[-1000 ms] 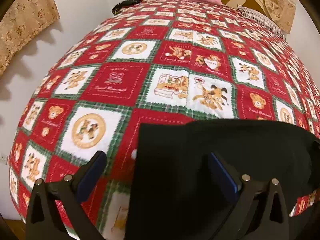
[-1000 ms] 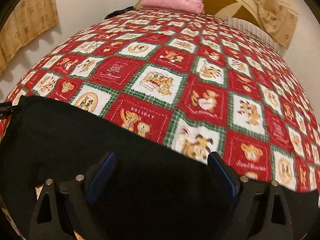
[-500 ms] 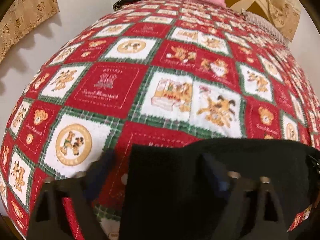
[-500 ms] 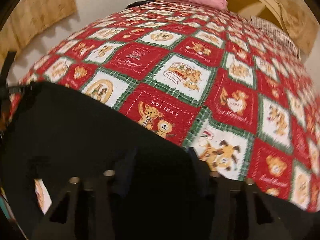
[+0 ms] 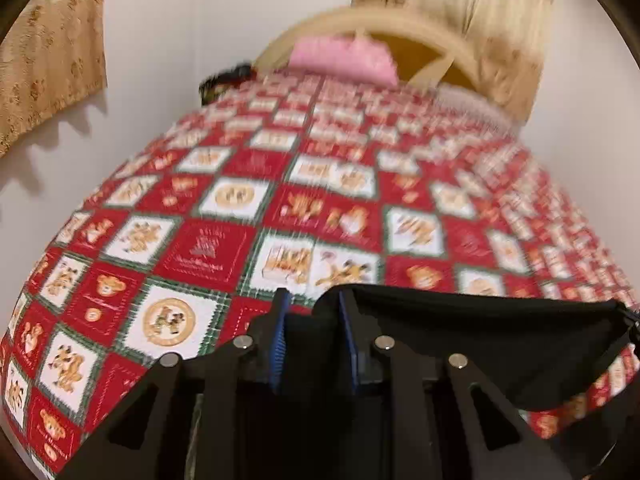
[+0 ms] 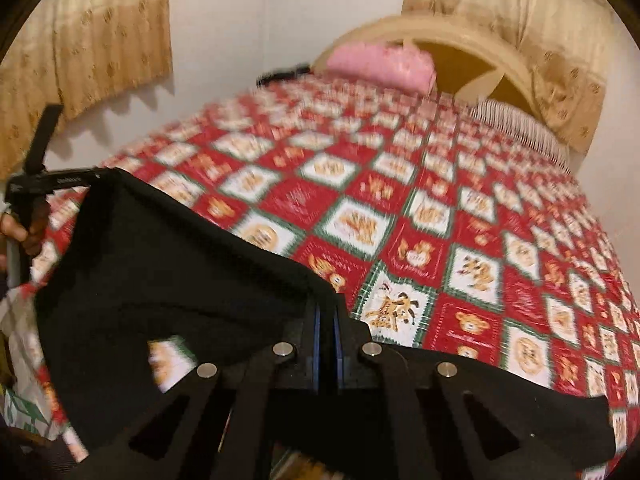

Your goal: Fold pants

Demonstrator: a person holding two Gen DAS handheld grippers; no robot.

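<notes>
The black pants [image 5: 480,344] hang stretched between both grippers above the near end of the bed. My left gripper [image 5: 312,312] is shut on one corner of their top edge, black cloth between its blue pads. My right gripper [image 6: 326,316] is shut on the other corner of the pants [image 6: 168,272]. The left gripper also shows at the far left of the right wrist view [image 6: 44,184], pinching the edge. The cloth sags between the two grips.
The bed's red, white and green patchwork quilt [image 5: 320,208] spreads ahead. A pink pillow [image 5: 344,60] lies at the cream headboard [image 6: 460,36]. A dark object [image 5: 224,78] sits at the far left corner. Tan curtains [image 6: 88,40] hang on the wall.
Both grippers have closed on the pants' top edge and lifted it off the quilt. The views have tilted up, showing the headboard and curtains.
</notes>
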